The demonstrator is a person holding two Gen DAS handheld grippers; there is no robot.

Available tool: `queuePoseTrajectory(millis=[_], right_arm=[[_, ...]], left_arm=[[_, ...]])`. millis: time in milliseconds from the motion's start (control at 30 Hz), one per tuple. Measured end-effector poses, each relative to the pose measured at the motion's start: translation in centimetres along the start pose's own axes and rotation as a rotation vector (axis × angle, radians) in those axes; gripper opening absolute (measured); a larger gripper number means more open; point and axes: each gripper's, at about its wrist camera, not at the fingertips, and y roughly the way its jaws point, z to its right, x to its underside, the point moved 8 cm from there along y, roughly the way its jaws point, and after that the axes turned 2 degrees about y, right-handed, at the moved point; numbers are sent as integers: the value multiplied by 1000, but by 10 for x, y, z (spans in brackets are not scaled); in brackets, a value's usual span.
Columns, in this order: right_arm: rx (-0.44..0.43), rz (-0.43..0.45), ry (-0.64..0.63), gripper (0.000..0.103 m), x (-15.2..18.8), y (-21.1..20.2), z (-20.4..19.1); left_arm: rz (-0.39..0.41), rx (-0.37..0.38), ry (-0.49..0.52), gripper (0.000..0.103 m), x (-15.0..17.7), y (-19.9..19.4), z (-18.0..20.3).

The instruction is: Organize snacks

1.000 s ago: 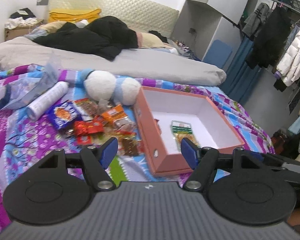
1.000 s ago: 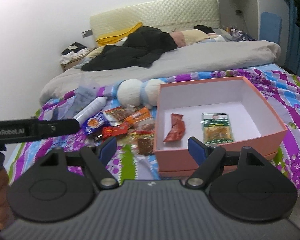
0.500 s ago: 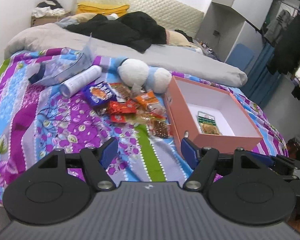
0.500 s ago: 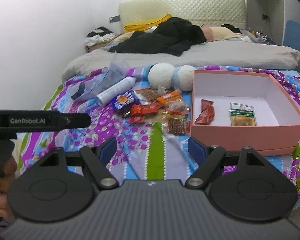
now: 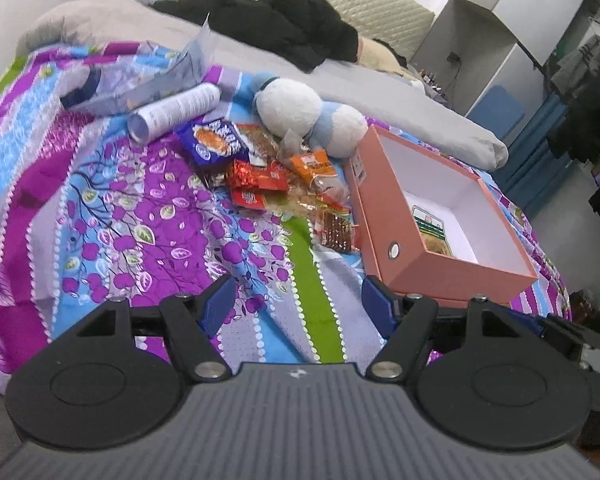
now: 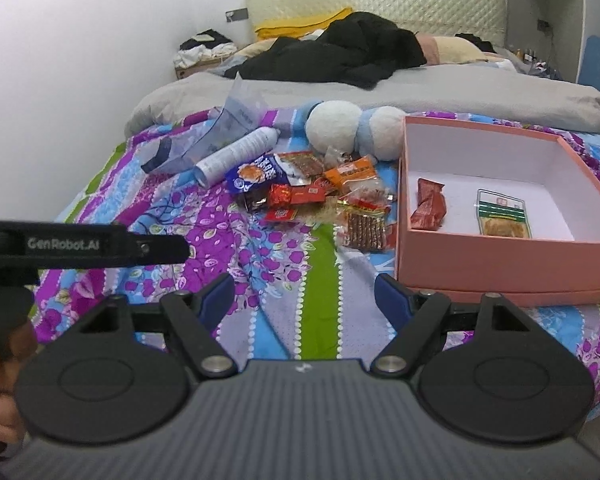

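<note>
A pile of snack packets (image 5: 278, 184) (image 6: 312, 196) lies on the flowered bedspread, with a blue packet (image 5: 216, 142) (image 6: 254, 174) at its left. An open pink box (image 5: 432, 264) (image 6: 500, 268) stands to the right of the pile. It holds a red packet (image 6: 430, 204) and a green-labelled clear packet (image 6: 502, 218) (image 5: 432, 230). My left gripper (image 5: 298, 306) is open and empty, low over the near bedspread in front of the pile. My right gripper (image 6: 304, 300) is open and empty, also short of the pile. The left gripper's body (image 6: 80, 244) shows at the left of the right wrist view.
A white and blue plush toy (image 5: 308, 116) (image 6: 352, 130) lies behind the pile. A white tube (image 5: 172, 114) (image 6: 236, 152) and a clear bag (image 5: 140, 80) (image 6: 216, 136) lie at the back left. A grey duvet and black clothes (image 6: 340, 58) cover the far bed. The bed's edge is near.
Both grippers have shifted left, away from the box and toward the snack pile. The box now sits to the right in both views. Both stay open and empty.
</note>
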Motion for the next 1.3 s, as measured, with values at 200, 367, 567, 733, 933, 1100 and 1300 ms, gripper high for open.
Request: queuePoseTrajectory(millis=[200,367,567,733,933,1100,1300], right_arm=[[7,-36,-25,74,-2,28,-4],[15,-64,-37,71,-5,57,-4],[41,-86,-60,65,-13,96,-4],[66,-97,-91,58,-18,136,0],[133,-112,-132,50,-22,177,9],[161,-131,-143,47,-21,208,16],[190,-139,-163,41,-19,236,22]], left_arm=[[-41,25,-50,74,-13,37,-17],[-80,64,-97,73,-28,78,-30],[-113,107,-165,70,-45,133,-45],[-163,140,-233,65,-52,184,-54],[-210,170,-319,53,-53,233,-66],[-232,195,-424,52,-53,265,-77],[-205,228,-515,52,-61,283,-83]])
